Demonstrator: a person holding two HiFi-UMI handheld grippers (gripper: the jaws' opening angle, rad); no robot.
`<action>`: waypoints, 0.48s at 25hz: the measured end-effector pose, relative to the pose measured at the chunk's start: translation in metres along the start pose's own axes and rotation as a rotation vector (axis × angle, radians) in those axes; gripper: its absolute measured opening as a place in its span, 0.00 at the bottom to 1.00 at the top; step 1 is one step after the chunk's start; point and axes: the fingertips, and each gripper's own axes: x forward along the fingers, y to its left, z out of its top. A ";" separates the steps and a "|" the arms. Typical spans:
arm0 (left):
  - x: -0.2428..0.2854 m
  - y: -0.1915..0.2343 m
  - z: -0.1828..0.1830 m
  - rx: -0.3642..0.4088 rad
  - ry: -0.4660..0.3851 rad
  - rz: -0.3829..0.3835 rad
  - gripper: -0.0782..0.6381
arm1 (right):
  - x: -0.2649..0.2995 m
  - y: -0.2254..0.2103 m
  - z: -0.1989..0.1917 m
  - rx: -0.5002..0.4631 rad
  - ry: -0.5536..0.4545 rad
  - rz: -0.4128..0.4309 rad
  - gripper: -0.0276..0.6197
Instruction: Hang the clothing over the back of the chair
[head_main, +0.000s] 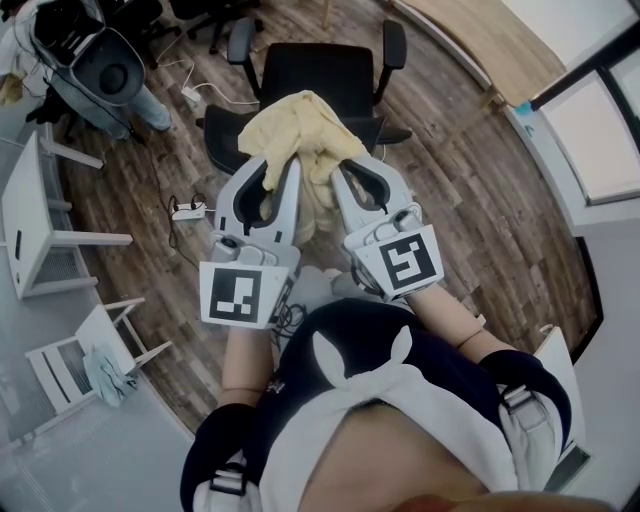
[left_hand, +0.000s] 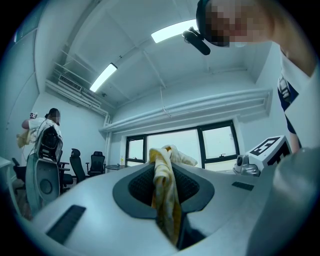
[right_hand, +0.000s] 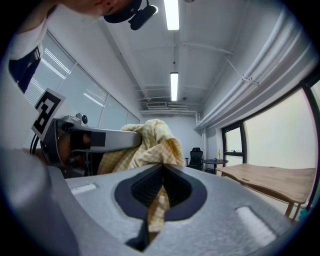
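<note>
The left gripper (head_main: 281, 166) is being held nearly closed, with a thin fold of the clothing (head_main: 300, 120) being pinched between its pads. The right gripper (head_main: 347, 168) is being kept just as narrow, and a second fold is being clamped between its jaws; both grips are being shown plainly in the gripper views. The two are being carried side by side, close together and pointing level, with the garment being bunched into a mound between and beyond their tips. That mound is being held over the top edge of the back of the black chair (head_main: 320, 75), near the middle of that edge. Whether it is being borne by the back yet cannot be told. The step in hand is being judged as the draping itself. The next move is being judged to call for lowering until the weight is being taken by that edge, with cloth falling on both sides, and only then for opening the jaws. The garment is being seen as pale yellow, finely checked, soft and crumpled, with a tail hanging on the person's side between the grippers.
</note>
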 end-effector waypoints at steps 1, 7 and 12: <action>0.001 0.001 0.000 0.000 0.002 0.000 0.21 | 0.001 0.000 0.000 0.001 0.003 0.000 0.04; 0.006 0.004 -0.005 -0.003 0.012 0.005 0.21 | 0.007 -0.003 -0.004 0.008 0.014 0.007 0.04; 0.008 0.007 -0.008 -0.041 0.014 0.009 0.21 | 0.009 -0.004 -0.009 0.013 0.019 0.015 0.04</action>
